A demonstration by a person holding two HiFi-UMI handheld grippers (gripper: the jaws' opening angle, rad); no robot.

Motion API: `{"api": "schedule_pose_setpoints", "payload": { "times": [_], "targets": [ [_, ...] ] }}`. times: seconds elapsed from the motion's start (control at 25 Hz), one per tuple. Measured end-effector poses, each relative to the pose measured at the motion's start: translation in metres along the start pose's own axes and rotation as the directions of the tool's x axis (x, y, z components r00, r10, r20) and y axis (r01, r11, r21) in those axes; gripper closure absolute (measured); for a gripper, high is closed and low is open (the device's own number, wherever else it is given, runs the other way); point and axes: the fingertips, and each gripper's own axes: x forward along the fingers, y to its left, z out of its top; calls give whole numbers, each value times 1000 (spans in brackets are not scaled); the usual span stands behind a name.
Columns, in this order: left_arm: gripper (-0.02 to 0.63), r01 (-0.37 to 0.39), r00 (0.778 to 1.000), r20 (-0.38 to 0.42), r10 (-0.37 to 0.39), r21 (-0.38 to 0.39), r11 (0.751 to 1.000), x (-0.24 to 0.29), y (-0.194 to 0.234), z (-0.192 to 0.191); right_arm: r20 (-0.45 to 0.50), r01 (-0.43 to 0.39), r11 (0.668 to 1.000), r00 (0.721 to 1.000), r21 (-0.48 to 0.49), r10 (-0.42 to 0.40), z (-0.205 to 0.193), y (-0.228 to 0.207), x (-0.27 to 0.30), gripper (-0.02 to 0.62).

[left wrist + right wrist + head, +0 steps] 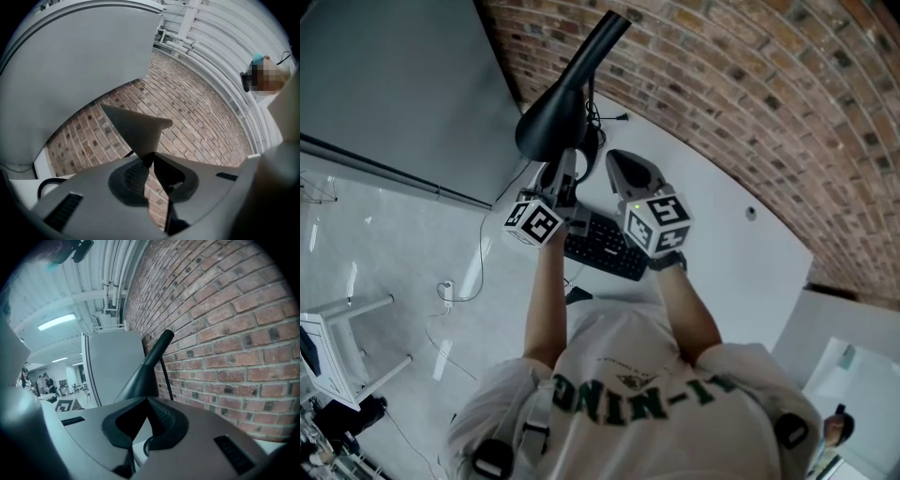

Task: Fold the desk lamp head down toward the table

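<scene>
The black desk lamp's cone head (546, 122) hangs above the white table (741, 253), its neck slanting up toward the brick wall. My left gripper (569, 178) reaches up to the head's lower rim and is shut on that thin rim. In the left gripper view the shade (136, 126) fans out from my pinching fingertips (150, 159). My right gripper (623, 161) floats just right of the head with its jaws together and nothing in them. In the right gripper view the lamp head (138, 380) rises just beyond its tips (146, 401), apart from them.
A black keyboard (605, 246) lies on the table below both grippers. The brick wall (750, 84) curves along the far side. A large grey panel (394, 84) stands at the left. Cables (598, 117) trail behind the lamp. A white stool (347, 347) stands on the floor at the left.
</scene>
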Motion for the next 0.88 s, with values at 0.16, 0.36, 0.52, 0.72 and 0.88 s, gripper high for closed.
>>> {"api": "schedule_pose_setpoints", "payload": {
  "times": [0.16,0.36,0.52,0.72,0.88],
  "targets": [
    [575,9,1000,-2,-9,-9,1000,4,3,-4,-7,7,1000,1000,2,-7,-3,-4,1,592],
    [575,14,1000,-5,-14,-24,1000,7,4,-8,-9,20,1000,1000,-4,-20,-3,-10,0,592],
    [575,17,1000,-25,-18,-6,1000,6,5,-10,-2,28,1000,1000,-8,-28,-1,-12,-3,591],
    [575,5,998,-68,-1,51,999,6,6,-13,9,31,999,999,-7,-31,3,-12,-8,592],
    [575,-16,995,-92,25,88,996,3,8,-17,19,22,1000,1000,-18,-22,5,-7,-15,592]
  ]
}}
